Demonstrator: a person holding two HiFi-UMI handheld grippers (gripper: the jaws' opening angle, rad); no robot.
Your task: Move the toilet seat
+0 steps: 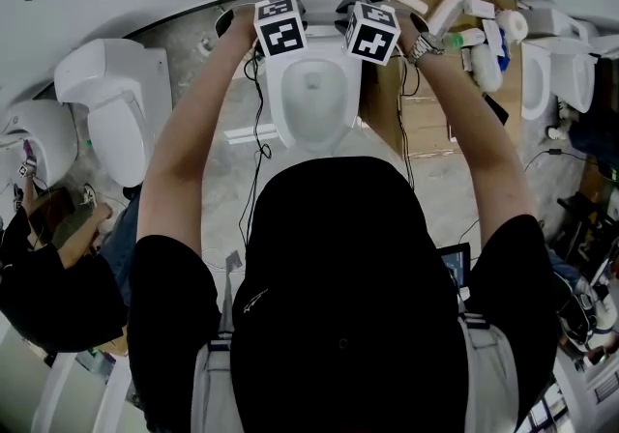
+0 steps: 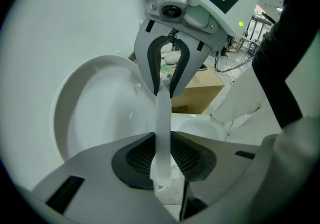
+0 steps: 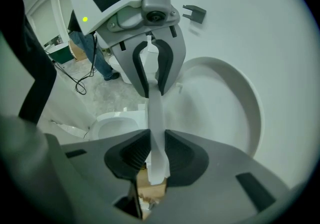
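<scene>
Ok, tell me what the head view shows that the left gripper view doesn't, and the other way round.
Only the head view: the person's arms, a wristwatch and another person at the left. Only the left gripper view: the left gripper's fingers clamped on the toilet seat's thin edge, with the right gripper pinching that edge opposite. Both: the raised toilet seat, the bowl and the right gripper.

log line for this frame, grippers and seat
left gripper: shut on toilet seat | right gripper: shut on toilet seat | bowl: uncovered
</scene>
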